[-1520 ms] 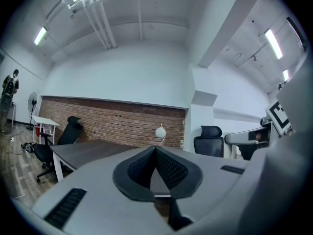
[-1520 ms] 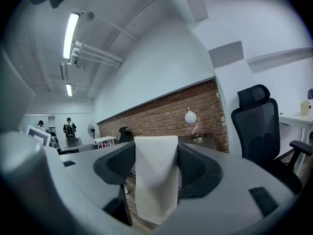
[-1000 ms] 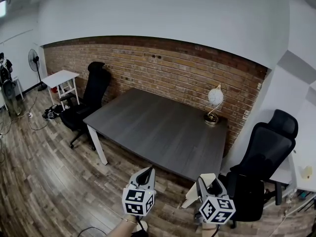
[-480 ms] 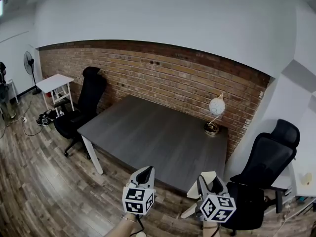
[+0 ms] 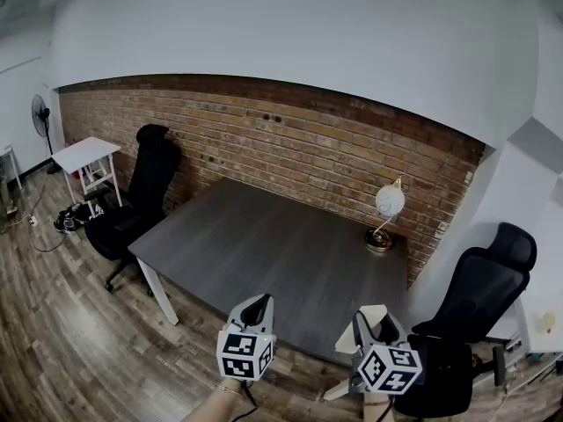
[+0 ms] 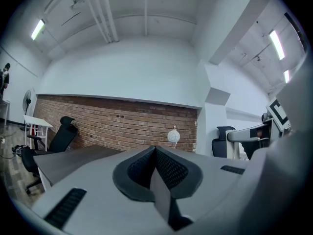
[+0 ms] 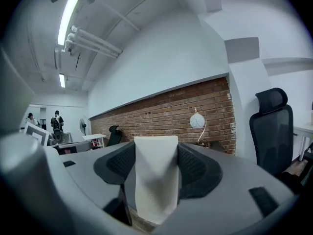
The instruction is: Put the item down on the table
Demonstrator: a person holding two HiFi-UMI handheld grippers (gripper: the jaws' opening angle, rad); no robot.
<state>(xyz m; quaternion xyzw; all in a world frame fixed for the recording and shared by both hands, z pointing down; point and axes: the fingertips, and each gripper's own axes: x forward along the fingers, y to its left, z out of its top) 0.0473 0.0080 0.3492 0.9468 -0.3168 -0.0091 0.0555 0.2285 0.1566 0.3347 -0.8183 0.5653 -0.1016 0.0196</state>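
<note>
Right gripper (image 7: 155, 163): clamped on a pale folded item (image 7: 155, 182), held in the air short of the table (image 5: 264, 244).
Left gripper (image 6: 155, 168): jaws pressed together, nothing between them.
Progress: item not yet set down; approach and release are left to do.
Room: tabletop bare but for 1 lamp (image 5: 387, 205) at the far right corner; black chair (image 5: 466, 297) close on the right.

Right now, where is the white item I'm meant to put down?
The white item is clamped in the right tongs, at the head view's lower right, by the dark table's near edge on the lamp's side.
</note>
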